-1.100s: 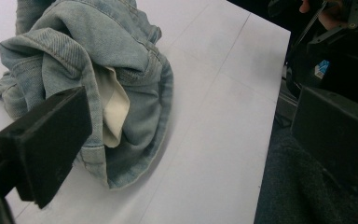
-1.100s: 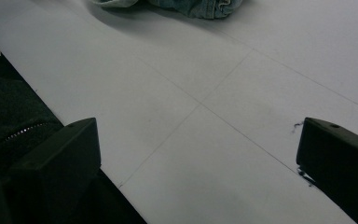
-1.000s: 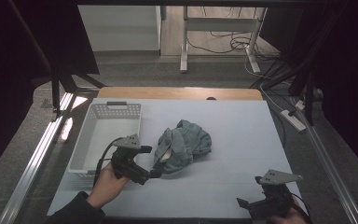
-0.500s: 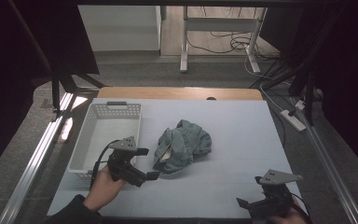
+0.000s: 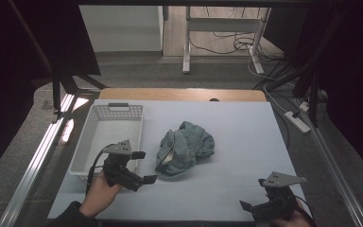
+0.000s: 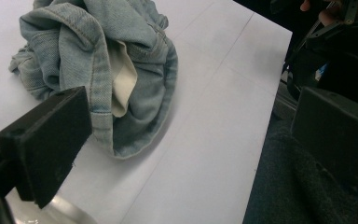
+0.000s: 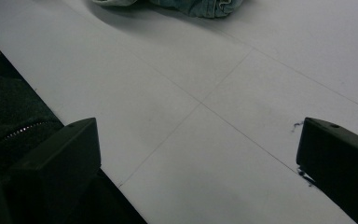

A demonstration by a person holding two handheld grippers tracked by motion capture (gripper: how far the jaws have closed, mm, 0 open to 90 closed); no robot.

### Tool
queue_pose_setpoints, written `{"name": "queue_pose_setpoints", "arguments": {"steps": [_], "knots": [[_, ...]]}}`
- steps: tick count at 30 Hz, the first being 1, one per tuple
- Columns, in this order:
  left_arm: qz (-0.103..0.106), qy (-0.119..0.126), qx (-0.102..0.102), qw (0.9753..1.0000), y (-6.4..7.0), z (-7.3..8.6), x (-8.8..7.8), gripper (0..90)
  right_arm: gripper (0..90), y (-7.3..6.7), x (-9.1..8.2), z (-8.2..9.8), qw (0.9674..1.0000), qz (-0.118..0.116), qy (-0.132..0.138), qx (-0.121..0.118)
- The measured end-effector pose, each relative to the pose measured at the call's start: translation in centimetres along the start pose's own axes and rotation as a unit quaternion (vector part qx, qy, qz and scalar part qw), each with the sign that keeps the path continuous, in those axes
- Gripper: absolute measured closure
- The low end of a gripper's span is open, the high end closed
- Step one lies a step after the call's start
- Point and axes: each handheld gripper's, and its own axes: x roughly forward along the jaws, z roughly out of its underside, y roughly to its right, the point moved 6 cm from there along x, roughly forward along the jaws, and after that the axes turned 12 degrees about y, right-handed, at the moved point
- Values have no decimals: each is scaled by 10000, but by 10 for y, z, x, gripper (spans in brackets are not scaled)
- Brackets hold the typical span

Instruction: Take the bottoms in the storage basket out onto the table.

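Observation:
A crumpled pair of light-blue denim jeans (image 5: 185, 149) lies in a heap near the middle of the white table (image 5: 246, 137). My left gripper (image 5: 144, 167) hovers just left of the heap, open, with nothing between its jaws. Through its own camera the denim (image 6: 98, 60) lies ahead and to the left, a pale inner pocket showing, with the left gripper (image 6: 191, 140) spread wide over bare table. My right gripper (image 5: 253, 195) stays low at the table's front right corner, open and empty. In its view the right gripper (image 7: 196, 158) frames bare table, the denim (image 7: 191, 7) far ahead.
A white slotted basket (image 5: 86, 151) stands on the table's left side, close behind my left hand. Beyond the far edge are table legs and cables on the floor. A power strip (image 5: 295, 120) lies off the right edge.
My left gripper has drawn back a little to the left, away from the denim heap. The right gripper and the jeans have not moved.

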Motion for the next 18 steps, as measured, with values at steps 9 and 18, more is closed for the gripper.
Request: {"name": "queue_pose_setpoints", "arguments": {"steps": [9, 18], "knots": [[-75, -11, -52, 10000, -1, 6, -7, 0, 2, 0, 0, 0, 10000, 0, -1, 5], [-162, 44, -142, 9998, -3, 11, -16, 0, 2, 0, 0, 0, 10000, 2, -1, 5]]}}
